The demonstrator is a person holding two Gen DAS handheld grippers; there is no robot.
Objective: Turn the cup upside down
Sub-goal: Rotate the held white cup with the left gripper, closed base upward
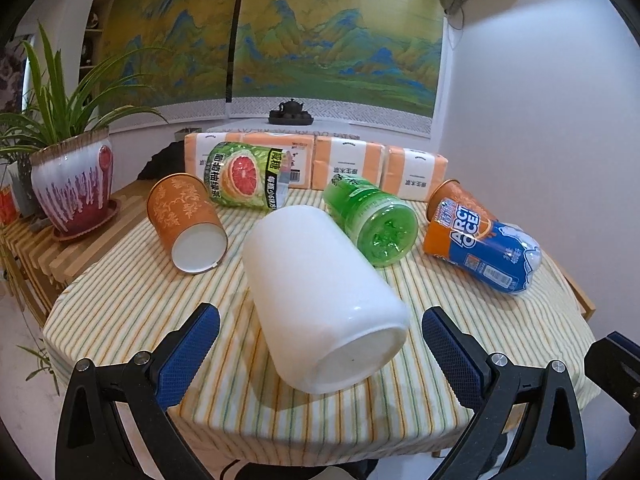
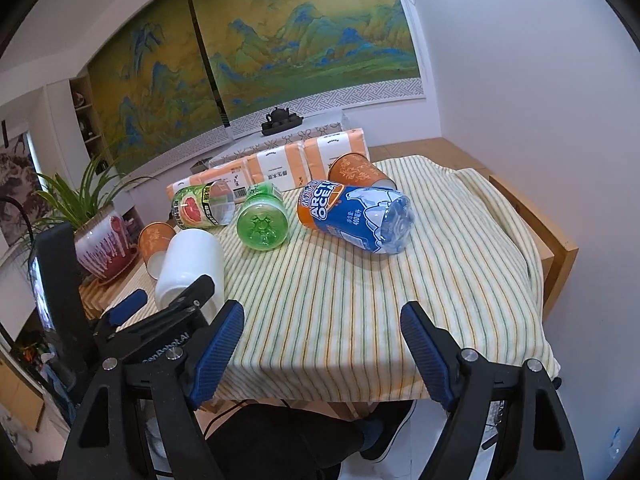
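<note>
White cup (image 1: 324,300) lying on its side between the spread fingers of the left hand-held gripper (image 1: 320,354).

The cup rests on the striped cloth of the surface (image 1: 132,312), touching neither blue pad. Behind the cup to its left lies an orange cup (image 1: 186,224); just behind it to the right, a green bottle (image 1: 370,222); farther right, a blue bottle (image 1: 486,246).

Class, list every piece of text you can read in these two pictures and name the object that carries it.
"ARCTIC OCEAN": blue and orange bottle lying on the striped cloth.
"400" with Chinese characters: same bottle's label, small.
Chinese characters on the grapefruit bottle, green bottle and tissue packs: too blurred to read.
Lettering on the left hand-held gripper: unclear.
</note>
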